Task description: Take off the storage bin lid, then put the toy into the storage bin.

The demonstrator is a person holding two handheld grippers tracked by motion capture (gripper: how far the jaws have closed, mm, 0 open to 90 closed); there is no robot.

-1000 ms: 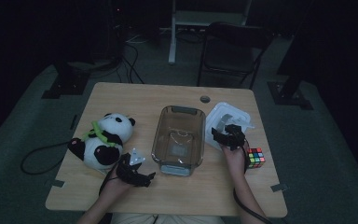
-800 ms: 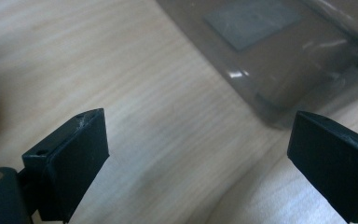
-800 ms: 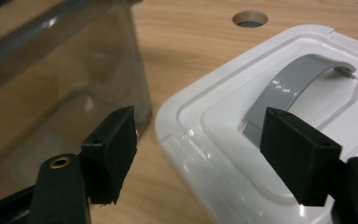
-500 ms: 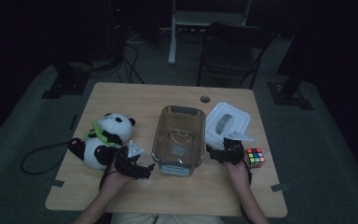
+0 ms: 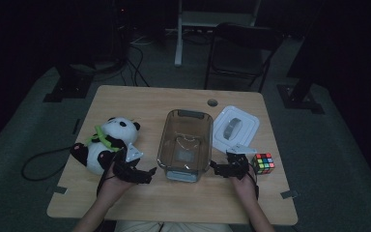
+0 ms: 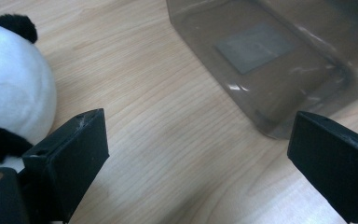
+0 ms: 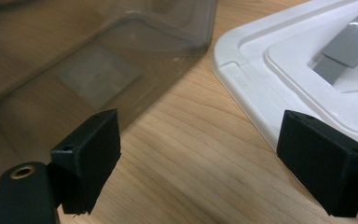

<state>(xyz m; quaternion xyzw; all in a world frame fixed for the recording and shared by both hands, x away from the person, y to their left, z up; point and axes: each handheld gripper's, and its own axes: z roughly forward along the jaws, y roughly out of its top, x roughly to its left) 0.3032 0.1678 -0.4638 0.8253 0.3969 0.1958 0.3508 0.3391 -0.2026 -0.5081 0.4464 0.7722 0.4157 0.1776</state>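
Container between both grippers, jaws clear.

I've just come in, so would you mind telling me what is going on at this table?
A person holds a gripper in each hand beside a clear plastic container. The left gripper and the right gripper flank its near end, both open and empty. The white lid lies beside it, a panda plush opposite.

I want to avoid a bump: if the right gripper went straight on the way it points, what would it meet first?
Probably bare table first. The right gripper is open and aims into the gap between the clear tub and the white lid; depth is hard to judge, so a jaw might graze either.
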